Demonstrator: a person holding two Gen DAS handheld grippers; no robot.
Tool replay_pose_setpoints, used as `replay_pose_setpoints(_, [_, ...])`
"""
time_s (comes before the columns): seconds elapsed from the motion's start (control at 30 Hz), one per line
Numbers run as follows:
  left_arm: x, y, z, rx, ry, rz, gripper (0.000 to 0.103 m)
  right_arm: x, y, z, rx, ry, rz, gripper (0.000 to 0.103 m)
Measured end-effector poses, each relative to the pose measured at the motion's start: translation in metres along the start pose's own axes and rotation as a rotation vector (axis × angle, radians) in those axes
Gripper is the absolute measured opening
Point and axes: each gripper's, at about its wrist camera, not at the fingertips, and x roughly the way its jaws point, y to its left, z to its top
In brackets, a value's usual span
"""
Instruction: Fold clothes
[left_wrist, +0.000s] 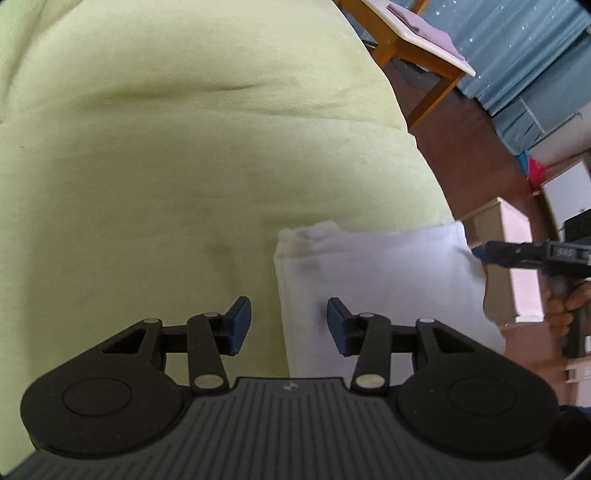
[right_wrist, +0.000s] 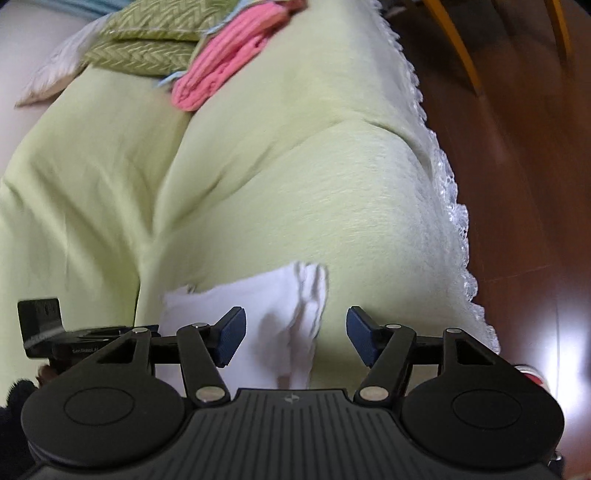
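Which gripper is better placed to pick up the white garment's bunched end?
Probably the right gripper: its open jaws point at the white garment, the bunched end between them. The left gripper, also open, straddles only the garment's straight side edge.

Left claw (right_wrist: 40, 338) side – faint "GenRobot" print, barely legible.

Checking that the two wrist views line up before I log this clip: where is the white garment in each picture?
Left wrist view: the white garment lies right of centre, its left edge between the open left tongs.
Right wrist view: the white garment sits low at centre, just beyond the open right tongs.
Shared landmark: the pale green bedspread under it.
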Motion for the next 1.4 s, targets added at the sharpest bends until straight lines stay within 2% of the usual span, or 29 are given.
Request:
replay_pose_setpoints(0.1, [0.009,0.005,0.010,0.013,0.003,-0.031,0.040,0.008,-0.008,0.004,-0.012,0.022,0.024,0.064])
replay_pose_setpoints(0.3, [0.024,0.018,0.026,-0.019,-0.006,-0.170,0.040,0.011,-0.013,0.009,-0.016,0.026,0.080,0.064])
replay_pose_setpoints(0.5, [0.034,0.022,0.034,-0.002,0.006,-0.267,0.041,0.016,-0.011,0.015,-0.047,0.049,0.129,0.064])
replay_pose_setpoints(0.6, [0.039,0.026,0.038,0.003,0.009,-0.295,0.036,0.019,-0.011,0.017,-0.059,0.051,0.158,0.064])
replay_pose_setpoints(0.67, [0.039,0.028,0.038,0.008,0.005,-0.297,0.030,0.023,-0.010,0.018,-0.070,0.053,0.170,0.064])
replay_pose_setpoints(0.8, [0.040,0.031,0.035,0.000,-0.011,-0.306,0.029,0.029,-0.011,0.022,-0.074,0.065,0.197,0.063])
replay_pose_setpoints(0.87, [0.037,0.032,0.033,0.011,-0.019,-0.303,0.028,0.033,-0.011,0.025,-0.085,0.077,0.201,0.058])
replay_pose_setpoints(0.97, [0.035,0.031,0.031,0.024,-0.033,-0.296,0.023,0.036,-0.010,0.028,-0.123,0.093,0.175,0.036])
replay_pose_setpoints(1.0, [0.035,0.030,0.030,0.031,-0.038,-0.291,0.022,0.036,-0.011,0.028,-0.126,0.096,0.163,0.022])
replay_pose_setpoints(1.03, [0.033,0.028,0.029,0.042,-0.045,-0.283,0.019,0.037,-0.012,0.029,-0.126,0.102,0.161,0.012])
replay_pose_setpoints(1.17, [0.017,0.012,0.020,0.114,-0.079,-0.223,0.011,0.032,0.009,0.033,-0.223,0.096,0.153,0.008])
replay_pose_setpoints(1.23, [0.001,0.005,0.012,0.124,-0.121,-0.195,0.010,0.028,0.025,0.036,-0.286,0.087,0.152,0.008])
replay_pose_setpoints(1.4, [-0.055,-0.006,-0.024,0.028,-0.276,-0.085,0.010,0.017,0.086,0.057,-0.485,0.096,0.185,0.008])
